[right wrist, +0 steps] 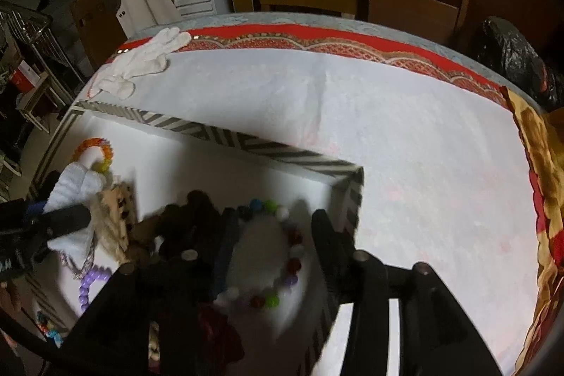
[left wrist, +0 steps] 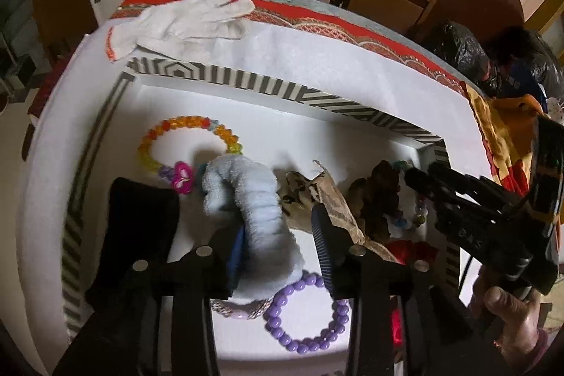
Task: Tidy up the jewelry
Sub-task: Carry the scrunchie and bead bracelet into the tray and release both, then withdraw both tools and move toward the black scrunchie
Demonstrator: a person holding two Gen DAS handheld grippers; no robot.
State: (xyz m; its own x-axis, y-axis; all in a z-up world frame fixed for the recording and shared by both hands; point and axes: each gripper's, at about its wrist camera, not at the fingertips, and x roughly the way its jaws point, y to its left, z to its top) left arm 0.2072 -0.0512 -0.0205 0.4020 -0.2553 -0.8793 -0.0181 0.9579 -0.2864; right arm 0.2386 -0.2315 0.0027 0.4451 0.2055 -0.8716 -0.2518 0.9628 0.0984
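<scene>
Left tongs (left wrist: 278,221) low in the foreground, set wide, with a pale blue fluffy band (left wrist: 246,199) between the fingers and heaped against the left one; no telling whether gripped or merely draped. Purple bead bracelet (left wrist: 306,316) flat on the tray floor just beneath, overlapping a silvery chain (left wrist: 229,307). Leopard-print scrunchie (left wrist: 317,196) touching the band on its right, a brown scrunchie (left wrist: 377,196) beyond that, a black soft item (left wrist: 141,228) to the left. Amber bead bracelet (left wrist: 190,125) with a pink charm (left wrist: 183,180) farther in, all inside the white tray with the striped rim (left wrist: 246,81).

Right tongs (right wrist: 273,217) angled down into the tray's far right corner, likewise spread wide, straddling a multicoloured bead bracelet (right wrist: 294,249) without closing on it. Right hand (left wrist: 511,316) wrapped bare around the handle, caught only by the left camera, coming in from the right edge.

Seen only from the left camera: the whole amber ring and the purple loop complete. Seen only from the right camera: the multicoloured bracelet as a full circle, and a broad stretch of white-covered worktop (right wrist: 405,164) beside the tray. White knitted glove (right wrist: 141,62) lying at the worktop's far left edge, on the red patterned border (right wrist: 352,44), in both views.
</scene>
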